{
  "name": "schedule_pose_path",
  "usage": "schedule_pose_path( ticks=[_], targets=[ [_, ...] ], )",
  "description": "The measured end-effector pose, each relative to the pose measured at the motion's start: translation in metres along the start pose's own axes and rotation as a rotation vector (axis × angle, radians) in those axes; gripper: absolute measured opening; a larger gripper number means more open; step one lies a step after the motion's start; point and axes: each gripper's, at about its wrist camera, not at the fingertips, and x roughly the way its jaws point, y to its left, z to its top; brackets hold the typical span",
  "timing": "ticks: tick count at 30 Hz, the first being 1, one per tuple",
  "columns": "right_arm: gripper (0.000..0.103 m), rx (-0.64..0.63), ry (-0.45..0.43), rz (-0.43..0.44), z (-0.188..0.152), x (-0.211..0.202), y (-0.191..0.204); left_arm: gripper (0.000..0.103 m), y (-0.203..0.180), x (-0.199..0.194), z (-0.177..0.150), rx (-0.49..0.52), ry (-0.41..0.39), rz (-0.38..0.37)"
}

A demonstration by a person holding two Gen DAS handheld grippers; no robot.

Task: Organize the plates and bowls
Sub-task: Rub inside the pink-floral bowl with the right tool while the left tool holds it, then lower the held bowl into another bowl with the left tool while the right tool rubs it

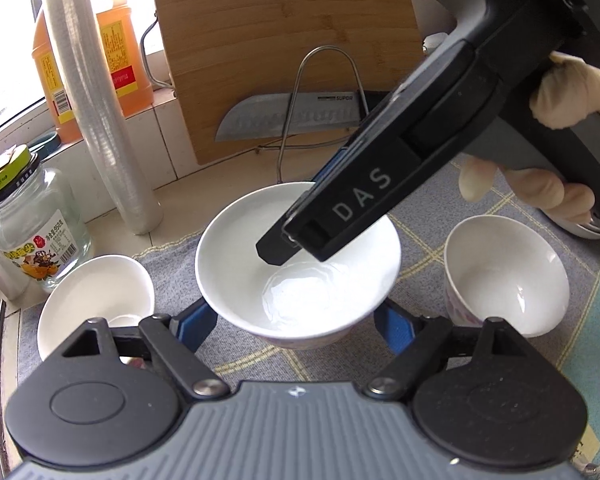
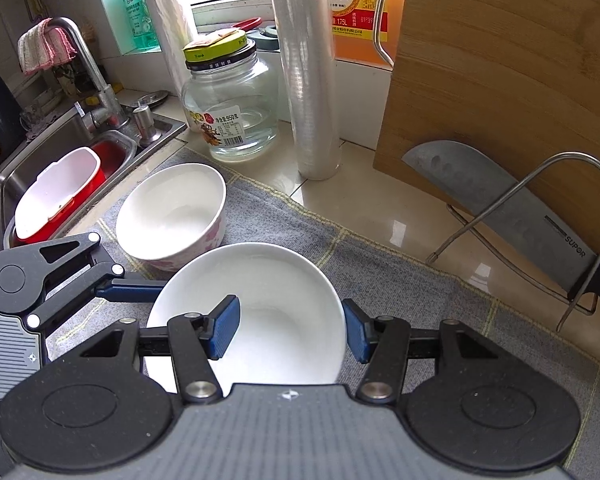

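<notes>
Three white bowls, none stacked; sorting judged barely begun, no plates visible.

Left wrist view: middle bowl (image 1: pixel 298 264), glazed ceramic, round with flared wall, sits between the blue fingers of the left gripper (image 1: pixel 296 322), which are spread wide and flank its lower sides; whether the pads press on it cannot be told. Right gripper (image 1: pixel 290 246), matt black plastic, reaches down into this bowl over its far rim, held by a gloved hand (image 1: pixel 568 92). Left of the middle bowl: second bowl (image 1: pixel 94 300), plain white inside. Right of it: third bowl (image 1: pixel 504 272), faint floral print outside. All are over a grey woven mat (image 1: pixel 432 236) with yellow grid lines on the bench.

Right wrist view: right gripper (image 2: pixel 290 334) pinches the wall of the middle bowl (image 2: pixel 260 312), one ribbed blue pad inside, one outside. Behind that bowl: floral bowl (image 2: pixel 172 212), then a glass jar (image 2: pixel 230 108) and an upright bamboo board (image 2: pixel 512 72).
</notes>
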Motion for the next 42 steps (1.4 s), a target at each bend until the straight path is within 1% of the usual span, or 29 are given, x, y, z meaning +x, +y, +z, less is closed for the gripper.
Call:
schedule_pose_path(
  ticks=[6,12,17,24,35,42],
  targets=[
    [0.06,0.02,-0.021,0.0,-0.01,-0.022,0.005,0.085,-0.011,-0.016,0.003,0.031,0.003,-0.021],
    [0.061,0.035,-0.051,-0.035,-0.023,-0.049,0.005,0.085,-0.026,-0.026,0.01,0.074,-0.015,-0.05],
    [0.061,0.074,-0.077,-0.073,-0.039,-0.071,0.002,0.085,-0.041,-0.029,0.015,0.106,-0.031,-0.097],
    [0.061,0.139,-0.09,-0.135,-0.063,-0.094,-0.007,0.085,-0.063,-0.026,0.02,0.156,-0.043,-0.168],
    [0.061,0.214,-0.078,-0.193,-0.095,-0.111,-0.018,0.085,-0.091,-0.017,0.019,0.198,-0.03,-0.252],
    [0.061,0.247,-0.068,-0.195,-0.109,-0.11,-0.024,0.085,-0.101,-0.011,0.016,0.208,-0.006,-0.268]
  ],
)
